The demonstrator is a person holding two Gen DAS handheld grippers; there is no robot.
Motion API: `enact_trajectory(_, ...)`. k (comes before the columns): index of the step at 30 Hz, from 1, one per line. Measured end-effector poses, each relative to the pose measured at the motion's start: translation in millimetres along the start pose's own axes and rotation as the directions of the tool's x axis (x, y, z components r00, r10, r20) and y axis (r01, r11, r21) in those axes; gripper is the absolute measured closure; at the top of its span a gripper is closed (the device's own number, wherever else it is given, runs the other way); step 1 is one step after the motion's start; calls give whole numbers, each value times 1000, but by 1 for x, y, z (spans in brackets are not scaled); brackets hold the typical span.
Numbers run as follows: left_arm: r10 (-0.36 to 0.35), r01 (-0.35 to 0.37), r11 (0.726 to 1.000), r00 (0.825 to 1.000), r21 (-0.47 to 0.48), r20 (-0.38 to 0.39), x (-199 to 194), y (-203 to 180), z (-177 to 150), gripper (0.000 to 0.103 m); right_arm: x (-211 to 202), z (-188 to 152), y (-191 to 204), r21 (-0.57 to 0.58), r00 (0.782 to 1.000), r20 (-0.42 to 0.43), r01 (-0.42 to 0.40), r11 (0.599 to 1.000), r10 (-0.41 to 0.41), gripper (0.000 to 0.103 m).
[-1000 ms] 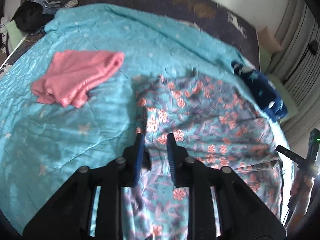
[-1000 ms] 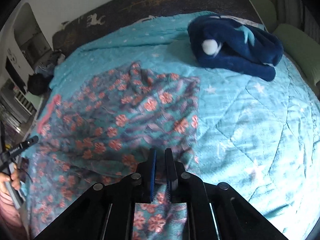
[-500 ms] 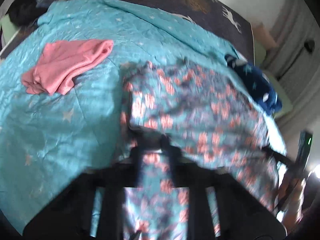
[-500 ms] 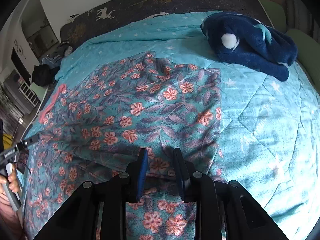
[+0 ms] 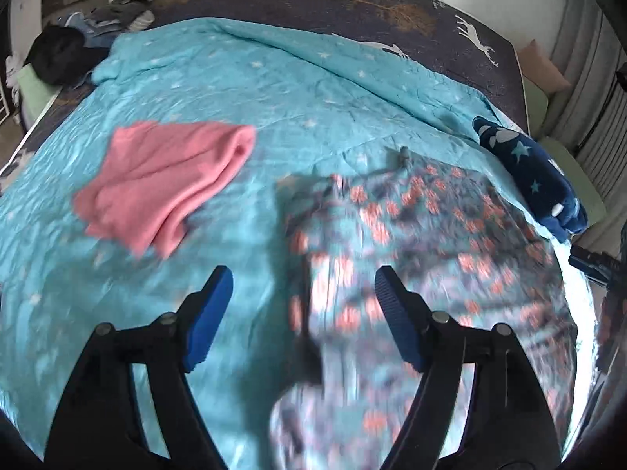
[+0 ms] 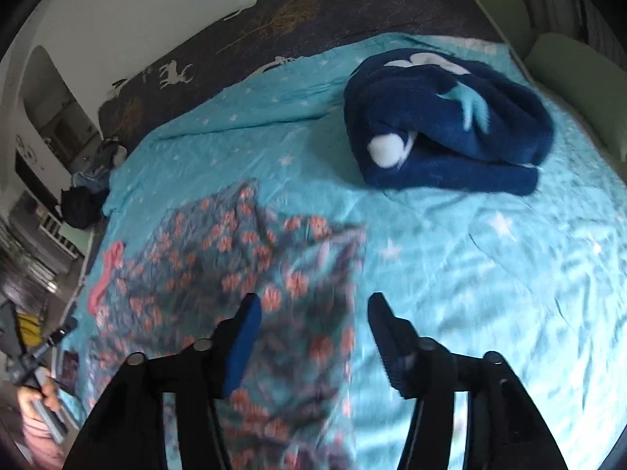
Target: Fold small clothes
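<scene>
**bedfold_99:** Two grippers, both letting go right now. The left gripper [image 5: 303, 280] has its jaws spreading wide with nothing pinched; the floral garment [image 5: 423, 258] lies flat underneath, its left edge running between the blue pads [image 5: 207, 309]. Same on the other side: the right gripper [image 6: 313, 313] is opening too, hovering over that garment's right edge, no cloth in it.

**lintroller:** So where does the garment sit overall?

**bedfold_99:** Spread out on the teal blanket [image 5: 243, 90], near the front of the bed. A pink garment [image 5: 168, 180] lies well off to its left, already looking folded, and a navy fleece thing [image 6: 446, 121] is bundled up toward the far right corner. Picture's pretty blurry, so I can't read the creases.

**lintroller:** Which step, you think?

**bedfold_99:** My guess is it's been laid flat or had one fold put down, and this is the release. Next move probably calls for re-gripping an edge on each side, pinching both at once, and carrying it over evenly so it doesn't bunch.
</scene>
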State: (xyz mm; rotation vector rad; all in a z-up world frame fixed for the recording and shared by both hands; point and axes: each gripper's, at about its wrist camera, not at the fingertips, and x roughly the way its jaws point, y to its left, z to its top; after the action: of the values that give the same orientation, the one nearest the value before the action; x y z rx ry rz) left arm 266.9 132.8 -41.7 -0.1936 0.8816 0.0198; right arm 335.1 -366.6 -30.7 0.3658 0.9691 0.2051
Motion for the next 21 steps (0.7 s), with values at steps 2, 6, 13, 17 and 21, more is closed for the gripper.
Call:
enact_trajectory(2, 24, -24, 1000, 999, 1, -41, 24, 3, 13, 28, 17, 13, -12, 61, 999, -35, -34, 998, 36, 41)
enact_trajectory(6, 24, -30, 998, 995, -64, -98, 71, 19, 36, 28, 58, 23, -29, 161, 984, -105, -124, 979, 142, 41)
enact_trajectory(13, -29, 21, 992, 998, -125, -62, 80, 21, 49, 96, 57, 23, -23, 188, 998, 45, -52, 981, 44, 100)
enact_trajectory(17, 210, -209, 977, 976, -32, 50, 65, 29, 42, 102, 35, 16, -32, 174, 990, 109, 67, 982, -87, 100)
enact_trajectory(21, 67, -61, 992, 996, -108, 52, 50, 45, 32, 101, 45, 10, -42, 149, 999, 43, 17, 989, -24, 94)
